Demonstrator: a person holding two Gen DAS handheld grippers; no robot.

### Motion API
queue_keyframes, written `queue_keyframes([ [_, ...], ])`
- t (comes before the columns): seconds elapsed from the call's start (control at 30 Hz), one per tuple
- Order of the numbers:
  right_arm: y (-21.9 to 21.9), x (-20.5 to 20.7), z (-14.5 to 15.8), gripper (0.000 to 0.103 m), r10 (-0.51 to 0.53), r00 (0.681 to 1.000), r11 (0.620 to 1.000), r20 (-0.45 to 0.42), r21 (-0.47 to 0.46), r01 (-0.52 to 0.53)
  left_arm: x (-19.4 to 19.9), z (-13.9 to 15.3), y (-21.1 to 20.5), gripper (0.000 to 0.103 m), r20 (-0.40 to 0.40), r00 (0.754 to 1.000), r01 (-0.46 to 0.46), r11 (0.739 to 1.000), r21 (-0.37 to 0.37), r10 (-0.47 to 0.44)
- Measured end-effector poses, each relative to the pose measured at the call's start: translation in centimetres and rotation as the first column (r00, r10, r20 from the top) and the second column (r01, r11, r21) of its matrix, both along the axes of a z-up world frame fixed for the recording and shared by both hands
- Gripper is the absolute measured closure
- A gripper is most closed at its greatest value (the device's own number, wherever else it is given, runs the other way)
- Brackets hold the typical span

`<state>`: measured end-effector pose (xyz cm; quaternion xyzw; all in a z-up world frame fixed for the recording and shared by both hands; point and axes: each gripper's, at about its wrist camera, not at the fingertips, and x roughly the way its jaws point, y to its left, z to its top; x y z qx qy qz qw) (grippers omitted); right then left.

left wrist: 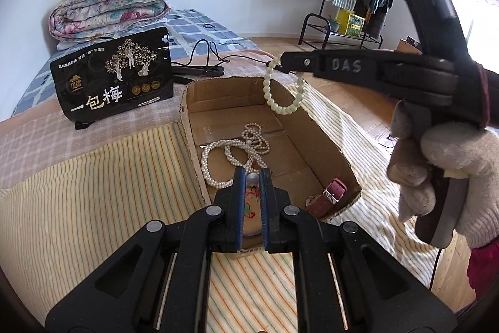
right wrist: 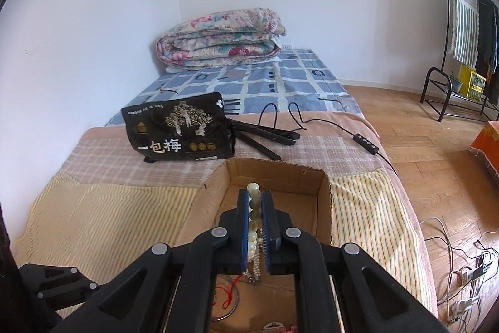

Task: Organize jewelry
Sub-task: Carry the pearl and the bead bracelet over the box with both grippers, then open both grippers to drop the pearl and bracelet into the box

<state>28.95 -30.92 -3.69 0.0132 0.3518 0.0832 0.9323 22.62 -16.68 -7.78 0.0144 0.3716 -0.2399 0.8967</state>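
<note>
I am holding the right gripper above the box, and its fingers are pinching a bracelet of pale beads. In the left wrist view the bracelet is hanging free as a loop over the far half of the box, touching nothing below it. In the right wrist view the beads are standing in a line between the blue pads, so the grip is on several beads at once and looks firm.

The left gripper is waiting low over the near end of the box. Its fingers are nearly together with a narrow gap; a small pendant shows in this gap, but I cannot tell if they are really gripping it or only standing above it.

Inside the box the pearl strands are lying in loose coils on the floor, and a red strap is resting in the near right corner.

To do this step well, I think I should lower the right gripper slowly until the loop is resting on a bare part of the floor, apart from the pearls, and only then spread the fingers. Dropping from this height could let the beads bounce and tangle with the strands. The left gripper should keep out of the way.
</note>
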Motion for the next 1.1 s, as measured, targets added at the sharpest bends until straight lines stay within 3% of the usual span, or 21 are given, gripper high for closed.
queue_keyframes([
  [0.53,-0.7,1.8,-2.5,0.098,-0.014,0.998,1.000,-0.062,0.008,0.015,0.6,-1.1,-1.4,0.096,-0.005,1.000,0.013,0.999,0.030,-0.013],
  [0.67,-0.9,1.7,-2.6,0.094,-0.014,0.998,1.000,-0.066,0.023,0.016,0.6,-1.2,-1.5,0.096,-0.011,1.000,0.019,1.000,0.024,-0.019],
  [0.8,-1.0,1.4,-2.2,0.057,-0.031,0.999,0.999,-0.041,0.020,0.031,0.6,-1.2,-1.5,0.094,-0.011,1.000,0.017,0.999,0.036,-0.017],
  [0.87,-1.0,1.4,-2.0,0.048,-0.034,0.999,0.999,-0.035,0.023,0.034,0.6,-1.3,-1.5,0.071,-0.007,1.000,0.016,0.999,0.045,-0.015],
  [0.9,-1.0,1.4,-2.0,0.035,-0.042,0.999,0.999,-0.031,0.016,0.042,0.5,-1.3,-1.5,0.048,-0.002,1.000,0.013,0.999,0.048,-0.013],
  [0.93,-0.9,1.3,-1.9,0.028,-0.055,0.998,0.998,-0.022,0.005,0.055,0.4,-1.2,-1.4,0.035,0.009,1.000,0.003,0.998,0.055,-0.003],
  [0.97,-0.9,1.2,-1.7,0.018,-0.066,0.998,0.998,-0.008,-0.005,0.066,0.2,-1.1,-1.4,0.033,0.022,1.000,-0.011,0.998,0.063,0.010],
  [1.1,-0.7,1.0,-1.3,0.012,-0.074,0.997,0.997,0.004,-0.018,0.074,0.3,-1.0,-1.4,0.032,0.017,0.999,-0.028,0.996,0.084,0.027],
])
